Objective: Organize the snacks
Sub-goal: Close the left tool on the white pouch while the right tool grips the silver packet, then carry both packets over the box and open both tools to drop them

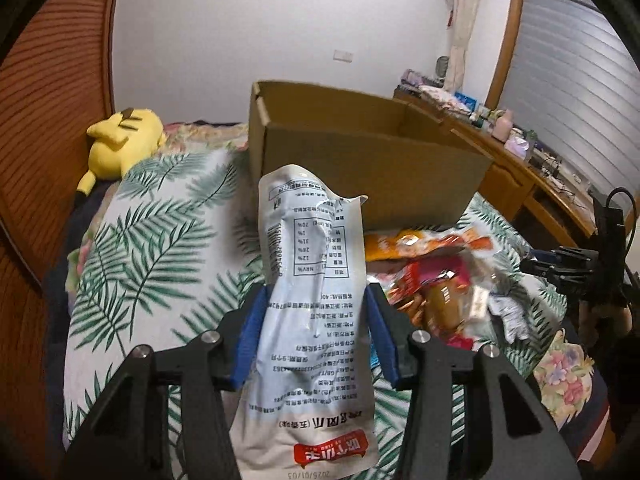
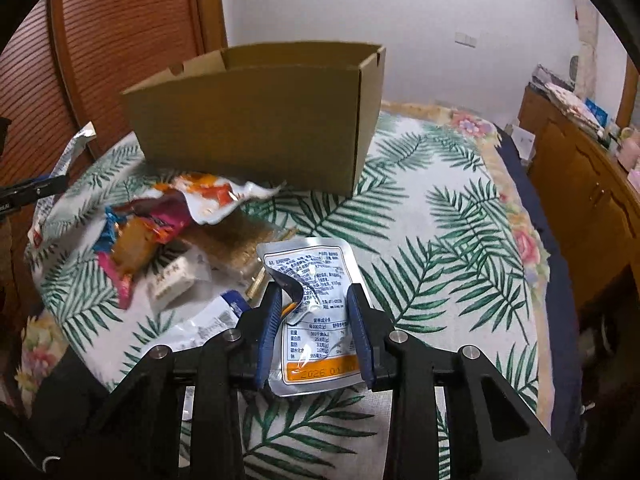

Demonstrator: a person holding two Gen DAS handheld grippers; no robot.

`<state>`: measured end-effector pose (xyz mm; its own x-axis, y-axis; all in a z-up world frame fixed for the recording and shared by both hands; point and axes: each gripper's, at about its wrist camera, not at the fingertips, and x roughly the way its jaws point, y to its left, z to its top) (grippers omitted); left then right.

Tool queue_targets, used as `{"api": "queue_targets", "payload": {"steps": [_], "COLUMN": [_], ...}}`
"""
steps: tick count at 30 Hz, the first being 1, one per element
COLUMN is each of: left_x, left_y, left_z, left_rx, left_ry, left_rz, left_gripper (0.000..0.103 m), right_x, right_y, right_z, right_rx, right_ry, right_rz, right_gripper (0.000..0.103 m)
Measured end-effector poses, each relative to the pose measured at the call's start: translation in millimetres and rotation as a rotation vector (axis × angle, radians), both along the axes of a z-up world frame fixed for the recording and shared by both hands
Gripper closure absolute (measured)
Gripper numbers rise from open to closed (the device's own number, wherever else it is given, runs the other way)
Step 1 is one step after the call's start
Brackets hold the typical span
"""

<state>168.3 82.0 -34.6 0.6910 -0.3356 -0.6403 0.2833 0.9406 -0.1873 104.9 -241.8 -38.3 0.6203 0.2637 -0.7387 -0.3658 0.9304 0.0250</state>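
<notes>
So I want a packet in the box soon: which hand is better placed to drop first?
Probably left. The left gripper holds its white packet raised, its top near the cardboard box. The right gripper holds its silver packet lower, farther from it.

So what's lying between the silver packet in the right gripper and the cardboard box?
In the right wrist view, only bare leaf-print bedspread separates the silver packet from the cardboard box; the snack pile sits off to the left.

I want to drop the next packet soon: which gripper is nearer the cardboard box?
Probably left. The left gripper holds a pale packet just before the cardboard box; the right gripper holds a silver pouch farther back.
</notes>
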Motion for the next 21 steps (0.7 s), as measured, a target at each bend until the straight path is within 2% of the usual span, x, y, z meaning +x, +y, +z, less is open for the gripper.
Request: {"api": "queue_targets", "payload": {"steps": [12, 21], "left_x": [21, 59], "left_y": [-23, -41], "left_z": [39, 66], "left_rx": [-0.018, -0.001], "left_ry": [-0.094, -0.156], "left_rz": [-0.027, -0.043], "left_gripper": [0.054, 0.053], "right_x": [0, 35], "right_y": [20, 47], "right_z": [47, 83], "right_rx": [0.026, 0.033], "right_ry": [-0.115, -0.193], "right_rz": [0.035, 0.104], "right_gripper": [0.070, 0.070]}}
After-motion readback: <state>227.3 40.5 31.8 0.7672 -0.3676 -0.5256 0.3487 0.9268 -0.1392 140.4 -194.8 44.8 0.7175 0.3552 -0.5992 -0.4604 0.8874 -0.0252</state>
